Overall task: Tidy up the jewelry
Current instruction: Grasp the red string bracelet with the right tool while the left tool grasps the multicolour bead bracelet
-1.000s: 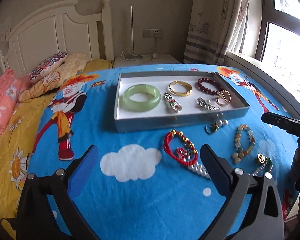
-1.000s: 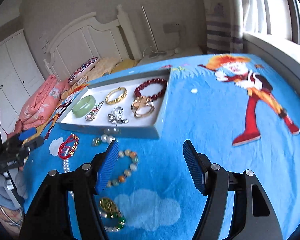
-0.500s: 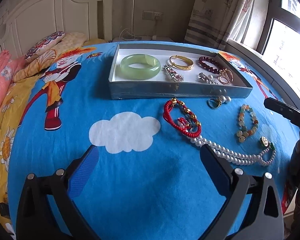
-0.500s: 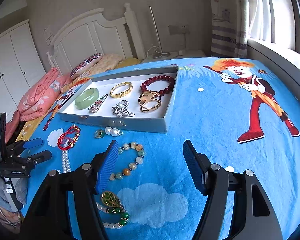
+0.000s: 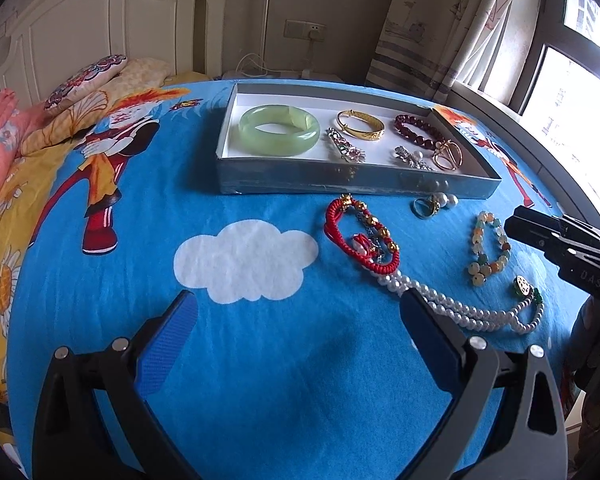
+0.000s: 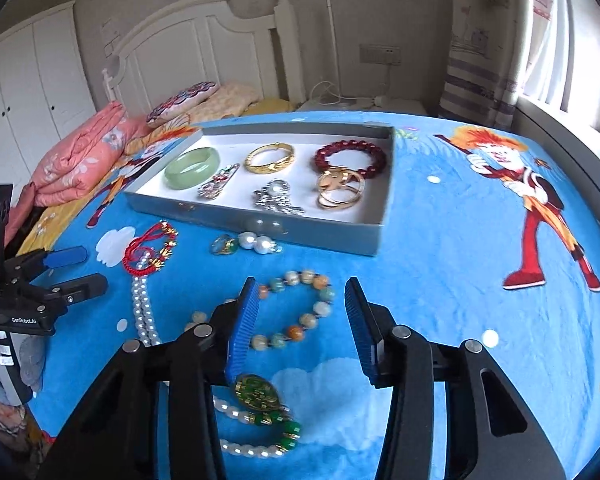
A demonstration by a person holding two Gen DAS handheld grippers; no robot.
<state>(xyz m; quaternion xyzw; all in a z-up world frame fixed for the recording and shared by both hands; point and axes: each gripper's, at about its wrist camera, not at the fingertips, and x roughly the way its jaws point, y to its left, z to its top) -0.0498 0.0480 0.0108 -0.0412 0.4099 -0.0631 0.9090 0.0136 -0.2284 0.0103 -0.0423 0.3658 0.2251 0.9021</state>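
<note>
Now the right gripper [image 6: 300, 312] sits closer over the multicoloured bead bracelet [image 6: 300, 312] than a second ago, and its blue fingers [image 6: 242, 328] have just been narrowing: they stand half-spread with one side of the bracelet's loop between them, though the pads do not press on it. Its left finger overlaps the bracelet's near-left beads in the right wrist view. Just below, the pearl necklace [image 6: 144, 312] with its gold-and-green pendant [image 6: 256, 390] lies on the blue cartoon bedspread [image 6: 460, 264], now larger and nearer the camera than before

The left gripper [image 5: 296, 324] has sunk toward the bed; its fingers [image 5: 166, 340] remain spread wide with nothing between them, over bare bedspread beside the white cloud print [image 5: 244, 260]. The red cord bracelet [image 5: 364, 236] and the necklace run just past its right finger, which now covers part of the pearl strand

The silver tray [image 5: 340, 184] lies unmoved, holding the jade bangle [image 5: 278, 130], gold bangle [image 5: 360, 124], dark red bead bracelet [image 5: 416, 130], two brooches and rose-gold rings [image 5: 448, 156]. A ring and pearl earrings [image 5: 434, 204] lie on the bedspread just in front of the tray's near wall
</note>
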